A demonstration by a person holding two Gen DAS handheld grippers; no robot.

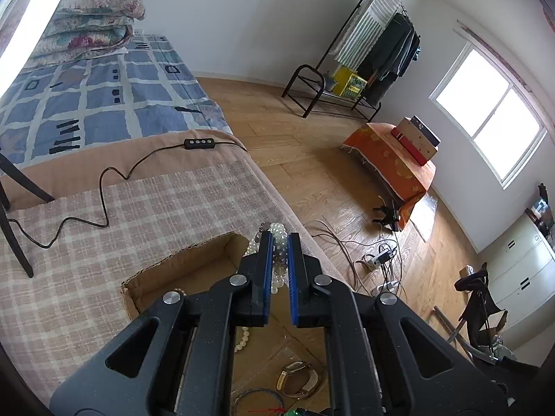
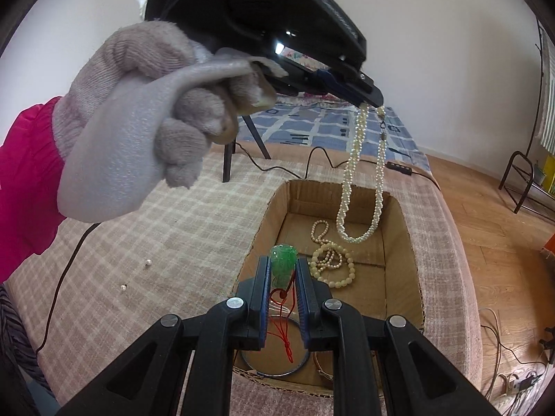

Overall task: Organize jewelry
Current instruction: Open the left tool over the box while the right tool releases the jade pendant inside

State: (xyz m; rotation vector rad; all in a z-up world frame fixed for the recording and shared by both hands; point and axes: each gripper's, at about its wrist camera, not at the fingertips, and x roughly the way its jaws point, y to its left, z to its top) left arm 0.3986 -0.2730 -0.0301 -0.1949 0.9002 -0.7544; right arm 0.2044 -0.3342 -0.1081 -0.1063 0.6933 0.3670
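Note:
My left gripper (image 1: 278, 236) is shut on a twisted white pearl necklace (image 1: 279, 254). In the right wrist view the left gripper (image 2: 373, 102), held by a grey gloved hand, dangles this necklace (image 2: 360, 187) over an open cardboard box (image 2: 412, 242). My right gripper (image 2: 283, 264) is shut on a green jade pendant (image 2: 283, 263) with a red cord (image 2: 282, 329) hanging below, above the box's near side. Cream bead strands (image 2: 331, 260) lie on the box floor. A watch (image 1: 298, 379) and a thin ring bangle (image 1: 258, 398) also lie in the box.
The box sits on a checked pink cloth (image 2: 156, 249) on a bed. Two loose pearls (image 2: 148, 262) lie on the cloth. A black cable with a controller (image 1: 197, 144) runs across the bed. Black stand legs (image 1: 14, 208) rest at the left. Wooden floor lies to the right.

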